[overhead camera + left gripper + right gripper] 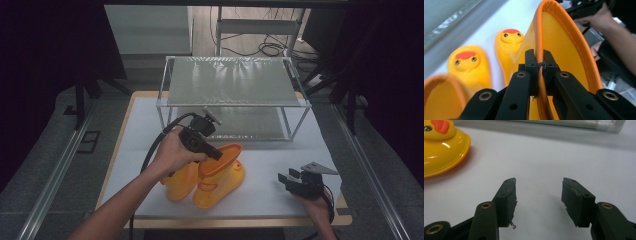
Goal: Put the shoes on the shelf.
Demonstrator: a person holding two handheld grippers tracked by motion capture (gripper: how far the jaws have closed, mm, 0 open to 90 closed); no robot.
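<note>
Two yellow duck-faced rain boots stand side by side on the white table cover, the left boot (pixel 179 184) and the right boot (pixel 221 181). My left gripper (pixel 218 154) is shut on the orange rim of the right boot's shaft. In the left gripper view its jaws (pixel 540 63) pinch that rim (pixel 564 45), one pad inside and one outside. Beyond them are the held boot's duck toe (pixel 510 37) and the other boot's toe (pixel 466 60). My right gripper (pixel 286 178) rests low near the front right of the table, open (pixel 539 195) over bare cover, with a boot toe (pixel 441 147) off to its left.
A two-tier metal-framed rack (pixel 235 80) with mesh shelves stands at the back of the table; its lower edge (pixel 574 125) shows far off in the right gripper view. White cover (pixel 280 155) lies bare between the boots and the rack. Cables lie on the floor behind.
</note>
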